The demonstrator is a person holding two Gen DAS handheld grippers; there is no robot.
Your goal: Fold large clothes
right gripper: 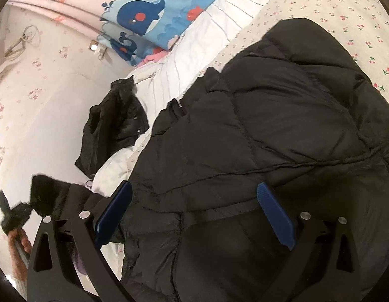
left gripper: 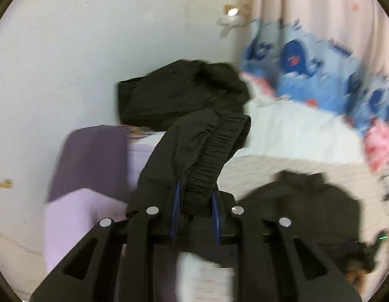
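Bed: cherry-print sheet [right gripper: 345,7], whale quilt [right gripper: 154,17] at 11 o'clock.
Jacket [right gripper: 269,125]: black, spread on the sheet.
Your left gripper [left gripper: 195,201]: pinching the cuff [left gripper: 207,156].
Your right gripper [right gripper: 194,211]: fingers spread over the jacket.

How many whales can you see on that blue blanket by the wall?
2 in the right wrist view: a large whale on the upper fold of the blue blanket, a smaller whale on the fold below. More may be hidden in folds.
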